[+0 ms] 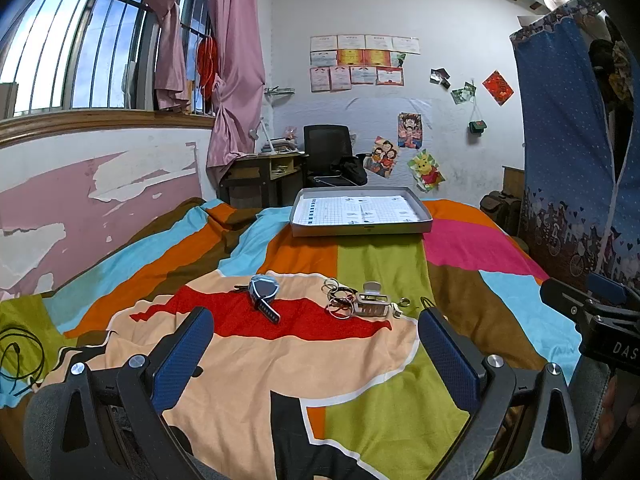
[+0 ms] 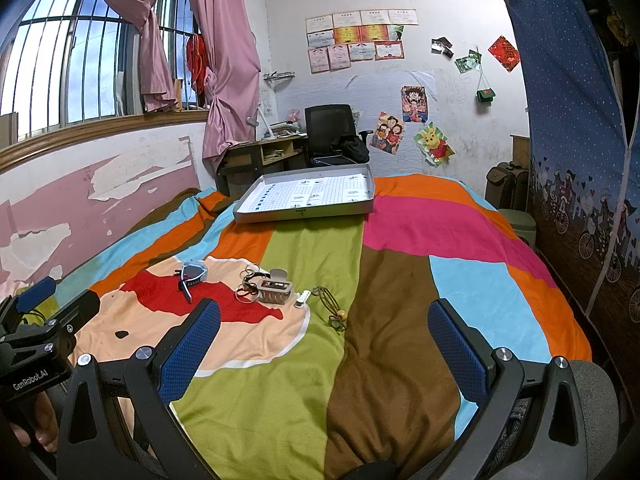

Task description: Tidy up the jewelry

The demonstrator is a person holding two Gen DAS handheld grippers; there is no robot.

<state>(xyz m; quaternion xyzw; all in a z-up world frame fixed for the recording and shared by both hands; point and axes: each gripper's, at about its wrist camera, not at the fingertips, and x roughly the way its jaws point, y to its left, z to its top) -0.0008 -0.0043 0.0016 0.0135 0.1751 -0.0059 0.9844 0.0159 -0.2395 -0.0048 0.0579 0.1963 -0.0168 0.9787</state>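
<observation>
1. Holding both tongs wide apart and empty over the near end of the bed (image 1: 380,264); I take the sorting as not yet begun, since the tray (image 1: 362,227) has no jewelry in it that I can see.
2. My landmark is the tray, which sits at the far end of the bed. All the jewelry lies well short of it, on my side, in a loose row on the red and peach patch of the bedspread.
3. Left tongs (image 1: 316,344): the watch (image 1: 263,292) lies ahead and slightly left of their centre. Its strap runs toward me and a little to the right, so its long axis points roughly at the gap.
4. Beside the watch, on its right, a heap of rings (image 1: 338,300) touches a hair claw (image 1: 372,303), with a small clip (image 1: 398,307) just beyond.
5. Right tongs (image 2: 324,338): the cord with a bead (image 2: 334,308) lies just ahead of them, nearest of all, its length running away toward the tray.
6. My judgement: the left takes the watch, the right takes the cord.
7. Writing: "GenRobot.AI" on the left tongs' body in the right view; "DAS" on the right body in the left view. The wall certificates are too small to read.
</observation>
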